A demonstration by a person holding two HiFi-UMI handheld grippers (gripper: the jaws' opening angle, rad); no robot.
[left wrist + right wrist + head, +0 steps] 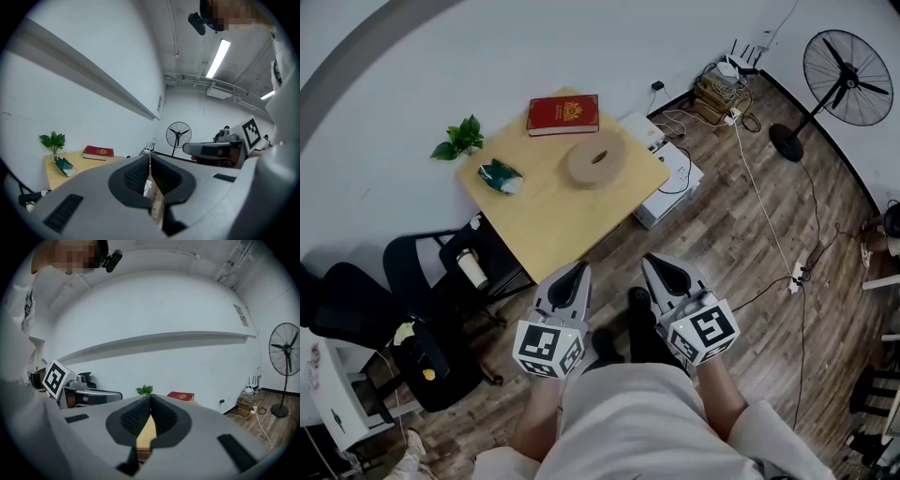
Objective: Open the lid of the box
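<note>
The left gripper (580,267) and right gripper (651,260) are being held shut and empty short of the table (544,216), the red box (562,114) lying ahead at its far edge, long side crosswise, nearer the left gripper.

You've got a pale yellow wood table (546,220) with a red, gold-printed box (562,114) at its 12 o'clock, a tan round disc (596,159) at 1, a teal-and-white packet (501,176) at 10, green leaves (459,139) past it, and black-and-white square markers on your grey left gripper (580,267) and right gripper (650,260).
</note>
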